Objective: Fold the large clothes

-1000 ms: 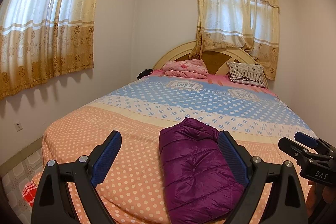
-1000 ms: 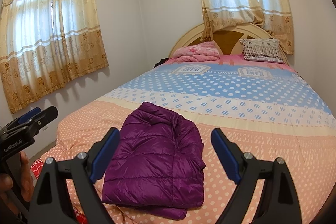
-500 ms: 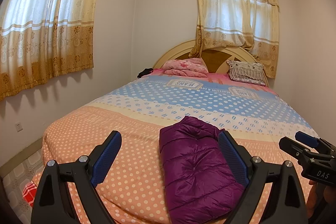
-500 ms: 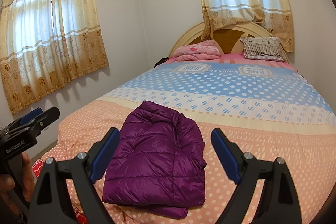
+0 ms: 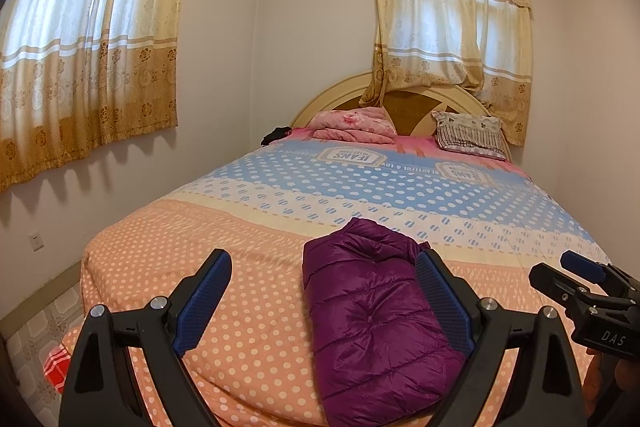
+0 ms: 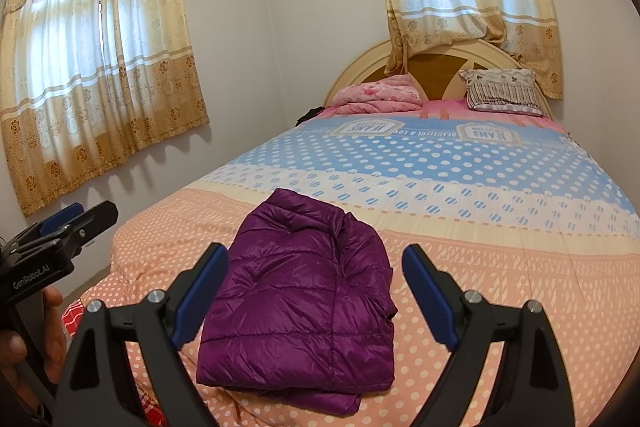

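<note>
The folded purple jacket [image 6: 300,291] lies on the bed [image 6: 500,267] near its foot edge, at 6 o'clock. The left gripper [image 5: 324,291] and the right gripper [image 6: 316,287] hover spread, pinching nothing.

A bed [image 5: 280,267] with a dotted orange, cream and blue cover fills the white-walled room. Its arched headboard [image 5: 404,103] stands under a curtained window [image 5: 448,15]; a second curtained window [image 5: 84,39] glows on the left wall. Two pillows [image 6: 500,91] lie at the head.
</note>
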A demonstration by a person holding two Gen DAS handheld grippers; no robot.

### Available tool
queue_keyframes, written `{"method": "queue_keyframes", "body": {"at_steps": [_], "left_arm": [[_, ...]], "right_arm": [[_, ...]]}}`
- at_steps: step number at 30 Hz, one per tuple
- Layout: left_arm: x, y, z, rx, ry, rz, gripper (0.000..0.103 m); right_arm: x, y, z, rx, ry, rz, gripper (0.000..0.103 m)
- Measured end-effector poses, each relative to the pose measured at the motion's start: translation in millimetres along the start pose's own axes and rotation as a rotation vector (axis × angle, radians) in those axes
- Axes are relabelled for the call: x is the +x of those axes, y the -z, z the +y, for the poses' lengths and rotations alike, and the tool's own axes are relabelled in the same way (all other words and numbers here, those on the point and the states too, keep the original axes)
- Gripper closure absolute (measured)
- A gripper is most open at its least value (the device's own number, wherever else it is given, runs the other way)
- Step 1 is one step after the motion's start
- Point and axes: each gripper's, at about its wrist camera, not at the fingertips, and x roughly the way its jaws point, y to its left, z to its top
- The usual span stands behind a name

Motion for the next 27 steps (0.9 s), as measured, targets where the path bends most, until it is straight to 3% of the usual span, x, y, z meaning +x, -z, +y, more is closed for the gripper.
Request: {"method": "queue_keyframes", "body": {"at_steps": [27], "left_arm": [[4.2, 5.6, -5.9, 0.028, -0.007, 0.007, 0.009]], "right_arm": [[-1.4, 1.3, 3.9, -0.008, -0.012, 0.000, 0.012]]}}
